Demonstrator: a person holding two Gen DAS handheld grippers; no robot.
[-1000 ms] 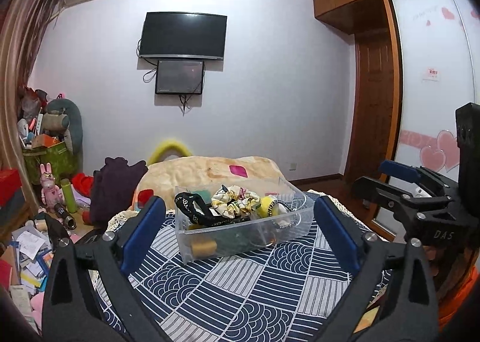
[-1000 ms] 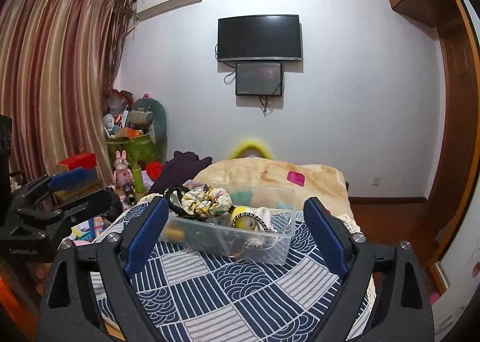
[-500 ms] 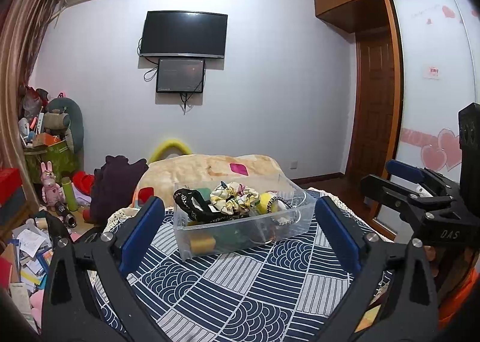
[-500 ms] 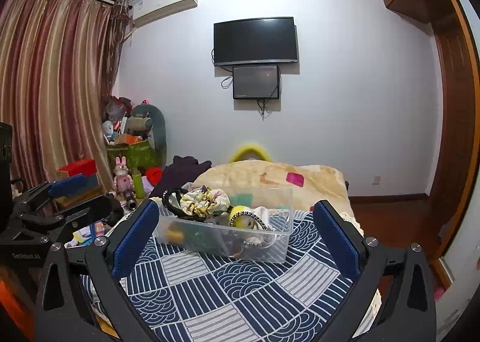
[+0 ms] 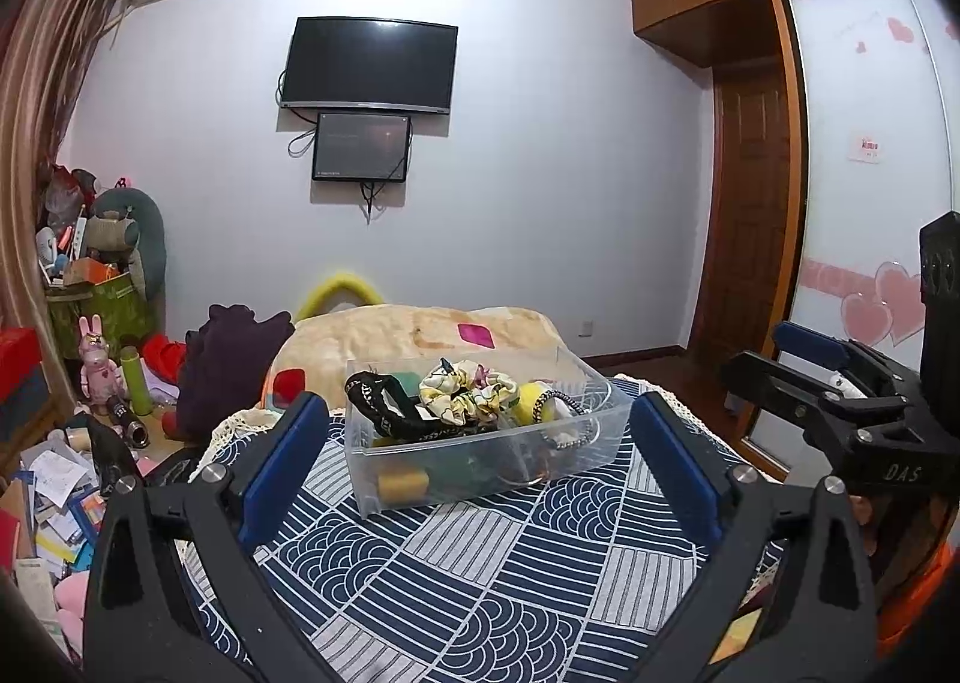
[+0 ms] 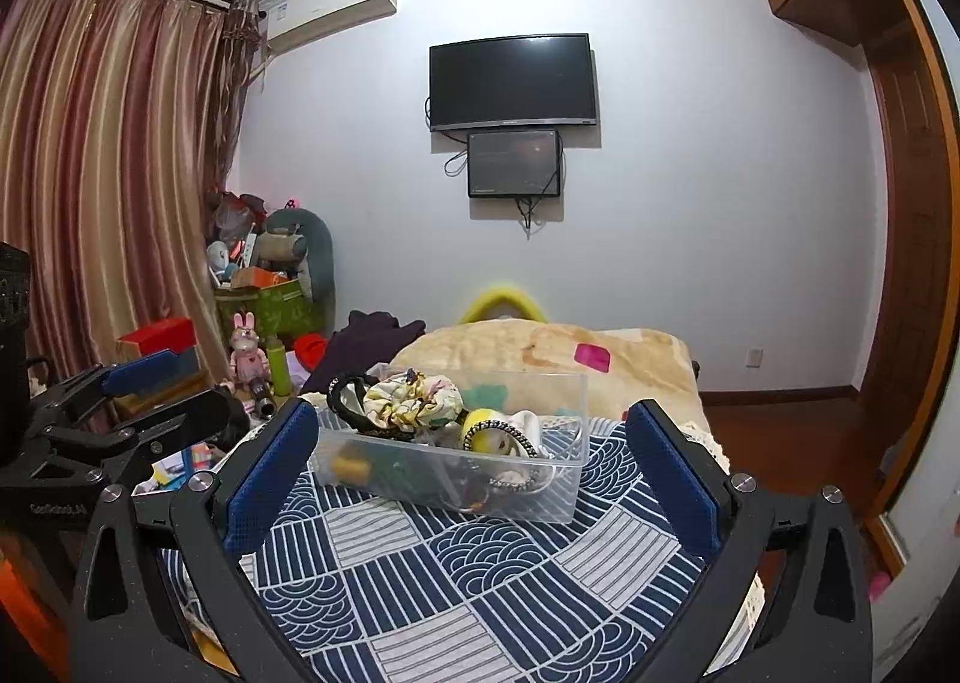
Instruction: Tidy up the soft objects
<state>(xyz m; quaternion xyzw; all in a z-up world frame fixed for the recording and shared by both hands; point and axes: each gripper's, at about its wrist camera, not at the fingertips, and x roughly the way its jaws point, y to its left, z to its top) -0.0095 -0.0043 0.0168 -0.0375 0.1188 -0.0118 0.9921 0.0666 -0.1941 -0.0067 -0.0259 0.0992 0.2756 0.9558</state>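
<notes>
Clear glossy plastic bin (image 5: 480, 461) of cloth scrunchies (image 5: 468, 395) on matt printed cotton tablecloth (image 5: 480, 581).

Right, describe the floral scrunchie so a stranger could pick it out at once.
Find the clear plastic bin sitting on the navy patterned cloth. The floral scrunchie lies on top of the pile inside. It is the only cream, flower-printed ruffled fabric there, between the black lettered headband and the yellow piece.

Navy and white wave-and-stripe patchwork cloth (image 5: 480, 563), clear plastic bin (image 5: 480, 461), cream and yellow floral scrunchie (image 5: 465, 392), black band with white lettering (image 5: 384, 407), yellow sponge (image 5: 402, 484), blue pads on black left claw (image 5: 480, 467) and right claw (image 6: 474, 467), beige blanket (image 6: 570, 353)
</notes>
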